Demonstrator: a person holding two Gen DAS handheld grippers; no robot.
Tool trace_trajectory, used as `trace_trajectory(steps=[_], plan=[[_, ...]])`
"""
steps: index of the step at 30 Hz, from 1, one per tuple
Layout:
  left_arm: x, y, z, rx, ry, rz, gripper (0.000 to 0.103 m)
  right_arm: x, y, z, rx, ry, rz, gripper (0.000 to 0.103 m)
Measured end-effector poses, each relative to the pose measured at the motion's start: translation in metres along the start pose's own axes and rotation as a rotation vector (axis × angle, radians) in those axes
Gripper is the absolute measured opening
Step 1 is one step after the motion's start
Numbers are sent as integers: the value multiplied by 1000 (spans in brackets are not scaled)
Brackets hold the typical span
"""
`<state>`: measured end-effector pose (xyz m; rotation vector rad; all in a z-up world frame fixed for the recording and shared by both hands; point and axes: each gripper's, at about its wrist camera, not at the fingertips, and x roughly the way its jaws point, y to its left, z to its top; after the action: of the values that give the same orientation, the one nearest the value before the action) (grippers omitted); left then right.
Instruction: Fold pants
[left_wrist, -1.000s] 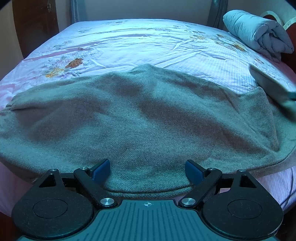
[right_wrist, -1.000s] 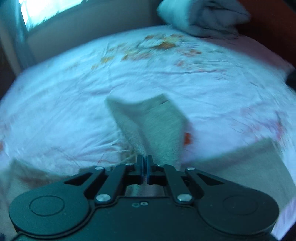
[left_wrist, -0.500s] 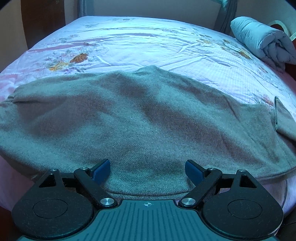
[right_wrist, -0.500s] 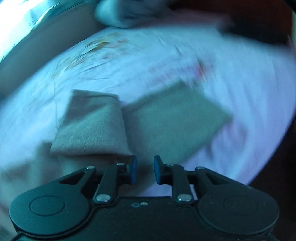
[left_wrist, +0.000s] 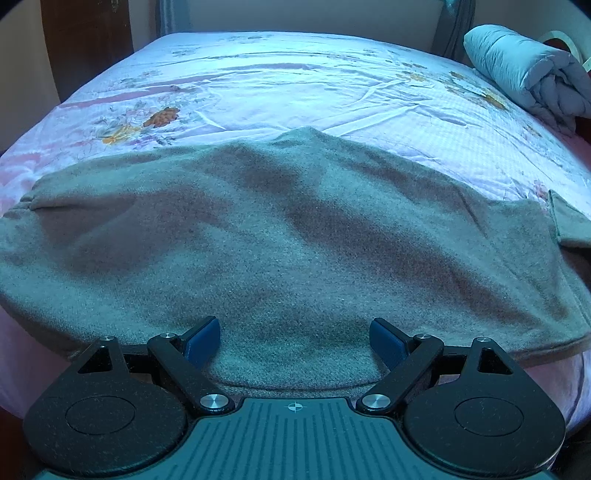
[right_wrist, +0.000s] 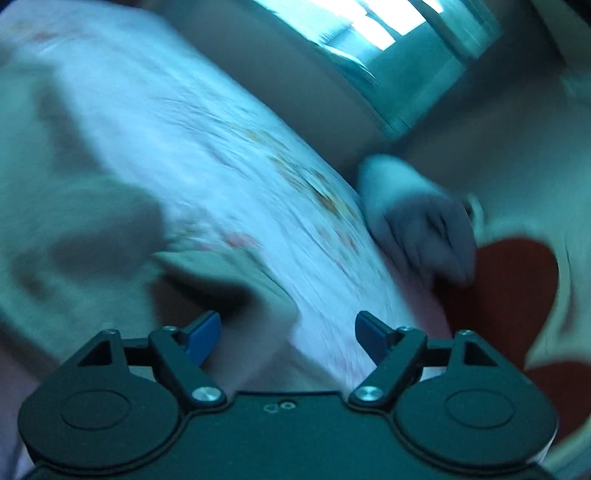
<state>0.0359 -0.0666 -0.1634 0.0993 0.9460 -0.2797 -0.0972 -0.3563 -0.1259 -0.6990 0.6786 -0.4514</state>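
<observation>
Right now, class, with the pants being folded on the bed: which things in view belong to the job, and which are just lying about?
Belongs to the job:
- grey pants, spread across the near edge
- left gripper, open over them
- right gripper, jaws just opened, nothing between them

Just lying about:
- rolled quilt
- floral bedsheet, only the work surface

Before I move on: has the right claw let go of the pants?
Apart. In the right wrist view the right claw has just been opening; its jaws stand wide with nothing pinched, and the pants lie beyond on the bed.
</observation>
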Motion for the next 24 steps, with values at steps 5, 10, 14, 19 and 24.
trace_trajectory(steps=[5, 10, 14, 19, 24], plan=[[1, 0, 0, 1, 1, 1, 88, 21, 28, 17, -184, -20, 34, 36], [2, -1, -1, 5, -1, 3, 88, 59, 48, 21, -338, 46, 92, 26], [2, 0, -1, -2, -4, 1, 88, 62, 60, 25, -392, 34, 138, 9], [2, -2, -1, 9, -5, 11, 88, 65, -6, 34, 167, 121, 280, 1], [2, -4, -1, 15, -6, 17, 88, 55, -110, -27, 897, 188, 362, 1]])
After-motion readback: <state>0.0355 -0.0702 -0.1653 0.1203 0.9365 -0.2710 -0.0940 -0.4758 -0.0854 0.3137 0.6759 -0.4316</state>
